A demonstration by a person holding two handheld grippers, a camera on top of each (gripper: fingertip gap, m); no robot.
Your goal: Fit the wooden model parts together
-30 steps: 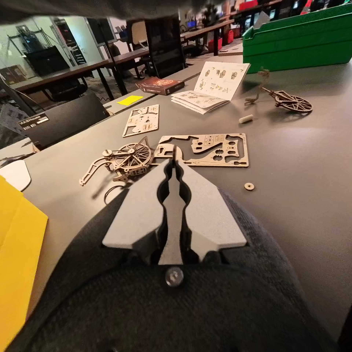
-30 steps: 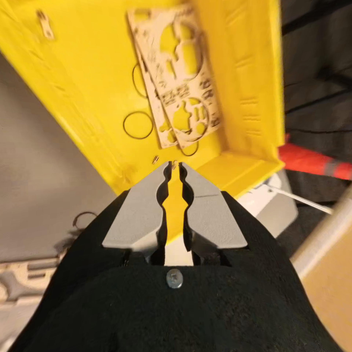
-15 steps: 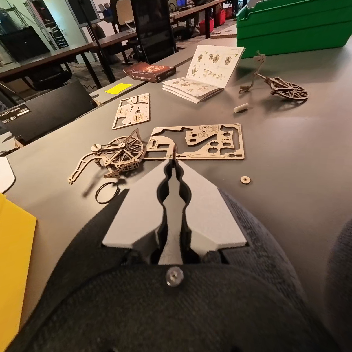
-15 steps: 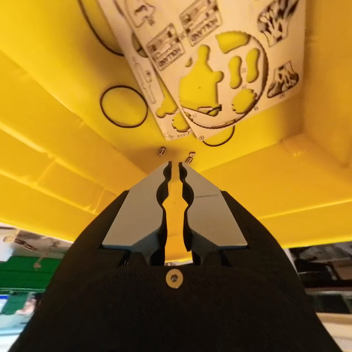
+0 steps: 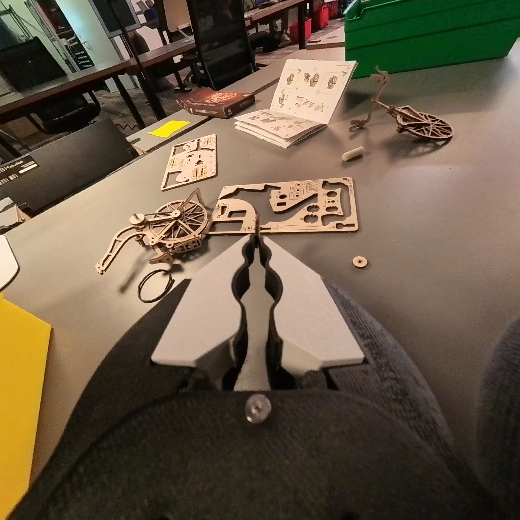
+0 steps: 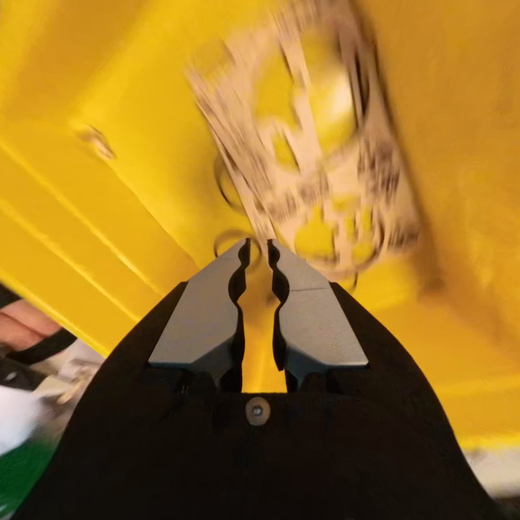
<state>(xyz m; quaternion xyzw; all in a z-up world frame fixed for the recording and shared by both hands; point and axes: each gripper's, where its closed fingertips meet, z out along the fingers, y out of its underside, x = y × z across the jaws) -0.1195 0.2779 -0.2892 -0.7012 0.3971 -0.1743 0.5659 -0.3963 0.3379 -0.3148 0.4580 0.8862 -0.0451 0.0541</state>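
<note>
A grey worktable (image 5: 422, 253) in an open office carries a half-built wooden wheel assembly (image 5: 166, 225) beside a punched part sheet (image 5: 287, 208); the left gripper (image 5: 256, 237) is clamped on a thin wooden sliver. In the blurred right wrist view, the right gripper (image 6: 258, 241), jaws slightly apart and empty, hangs over sheets (image 6: 315, 174) in a yellow tray (image 6: 98, 84). A hurried grab could miss or snap small parts.

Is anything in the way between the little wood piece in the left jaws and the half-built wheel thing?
Nothing visible. The wooden piece in the left gripper has open air toward the wheel assembly; the parts sheet lies flat beyond it.
</note>
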